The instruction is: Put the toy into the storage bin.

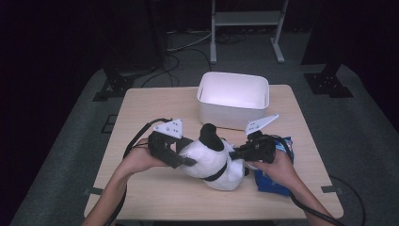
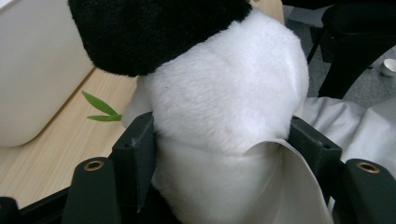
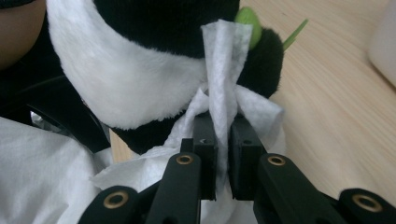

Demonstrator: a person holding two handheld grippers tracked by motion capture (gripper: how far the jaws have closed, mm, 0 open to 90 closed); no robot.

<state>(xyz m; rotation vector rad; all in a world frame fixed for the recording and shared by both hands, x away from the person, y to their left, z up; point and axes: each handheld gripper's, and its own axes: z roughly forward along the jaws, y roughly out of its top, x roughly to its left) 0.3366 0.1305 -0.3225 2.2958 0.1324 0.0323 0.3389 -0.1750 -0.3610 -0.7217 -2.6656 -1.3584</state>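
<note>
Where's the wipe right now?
In the right gripper view, the wipe is pinched in the right gripper, against the panda plush.

The plush toy (image 1: pixel 214 160) sits on the desk (image 1: pixel 155 193) near its front edge, about midway across. Behind it, toward the far edge, stands the bin (image 1: pixel 233 99), near but apart from the toy. The left gripper (image 1: pixel 188 161) comes in from the toy's left, its jaws on either side of the toy's body. The right gripper (image 1: pixel 235 153) comes in from the toy's right, its jaws pinching a wipe (image 3: pixel 219 84) that lies against the toy. To the right of the toy, under the right hand (image 1: pixel 275 167), lies a packet (image 1: pixel 273 183), probably flat on the desk. A leaf (image 2: pixel 100 108) lies on the desk between toy and bin.
</note>
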